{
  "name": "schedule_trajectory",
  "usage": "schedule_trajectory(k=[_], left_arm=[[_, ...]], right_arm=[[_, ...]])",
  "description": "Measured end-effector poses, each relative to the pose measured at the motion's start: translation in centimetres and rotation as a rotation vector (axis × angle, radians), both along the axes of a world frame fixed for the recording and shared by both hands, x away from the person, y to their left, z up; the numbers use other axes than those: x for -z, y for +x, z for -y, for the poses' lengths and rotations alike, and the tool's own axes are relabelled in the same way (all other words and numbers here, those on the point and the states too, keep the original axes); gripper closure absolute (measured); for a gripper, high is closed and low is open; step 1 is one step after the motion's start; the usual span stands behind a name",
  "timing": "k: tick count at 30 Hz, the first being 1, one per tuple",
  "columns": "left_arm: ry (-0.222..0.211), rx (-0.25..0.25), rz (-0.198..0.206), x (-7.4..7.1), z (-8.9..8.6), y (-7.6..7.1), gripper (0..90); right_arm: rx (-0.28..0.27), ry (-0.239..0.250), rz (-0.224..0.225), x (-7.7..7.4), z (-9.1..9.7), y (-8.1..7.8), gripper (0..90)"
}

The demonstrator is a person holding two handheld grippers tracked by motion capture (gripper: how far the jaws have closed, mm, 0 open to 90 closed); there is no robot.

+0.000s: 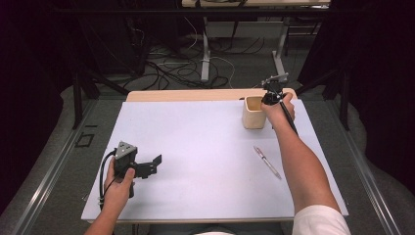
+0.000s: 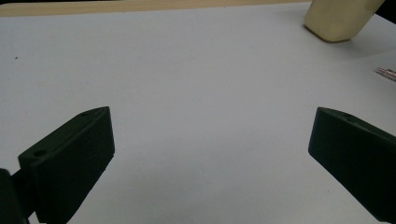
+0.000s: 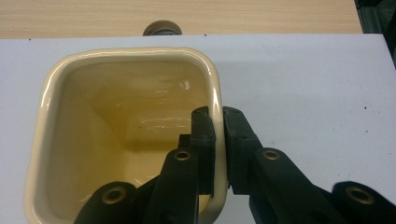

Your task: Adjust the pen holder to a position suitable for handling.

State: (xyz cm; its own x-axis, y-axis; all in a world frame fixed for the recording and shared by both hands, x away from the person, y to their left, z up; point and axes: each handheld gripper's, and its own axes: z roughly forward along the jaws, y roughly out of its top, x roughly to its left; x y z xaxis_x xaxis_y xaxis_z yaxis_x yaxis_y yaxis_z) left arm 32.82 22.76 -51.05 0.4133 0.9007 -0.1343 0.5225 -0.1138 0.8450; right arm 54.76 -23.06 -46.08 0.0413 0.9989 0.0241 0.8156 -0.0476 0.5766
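Note:
A cream square cup (image 1: 254, 113) stands upright at the far right of the white mat; its inside is empty in the right gripper view (image 3: 116, 140). My right gripper (image 3: 218, 135) pinches the cup's right wall from above, one jaw inside and one outside. In the high view that gripper (image 1: 270, 98) sits over the cup's right rim. A pen (image 1: 267, 162) lies on the mat nearer the person, its tip at the right edge of the left gripper view (image 2: 386, 73). My left gripper (image 1: 152, 165) rests low at the near left, jaws wide apart (image 2: 210, 154) over bare mat.
The white mat (image 1: 195, 147) covers a wooden table whose far edge (image 1: 195, 94) shows behind the cup. A small round knob (image 3: 162, 29) sits just beyond the cup. Cables and table legs lie on the floor past the table.

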Motion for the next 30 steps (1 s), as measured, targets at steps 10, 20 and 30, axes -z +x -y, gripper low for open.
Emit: schedule_trajectory(k=[10, 20, 30], left_arm=[[-0.003, -0.005, -0.008, 0.1, -0.1, 0.0, 0.3], [-0.007, -0.010, -0.010, 0.1, -0.2, 0.1, 0.3], [0.000, 0.001, -0.008, 0.0, 0.0, 0.1, 0.3]], right_arm=[[0.044, 0.030, -0.047, -0.4, 0.1, 0.6, 84.5], [0.068, 0.101, -0.067, -1.7, 0.6, 0.4, 84.6], [0.025, 0.109, -0.107, -2.4, -1.9, -1.4, 84.4]])
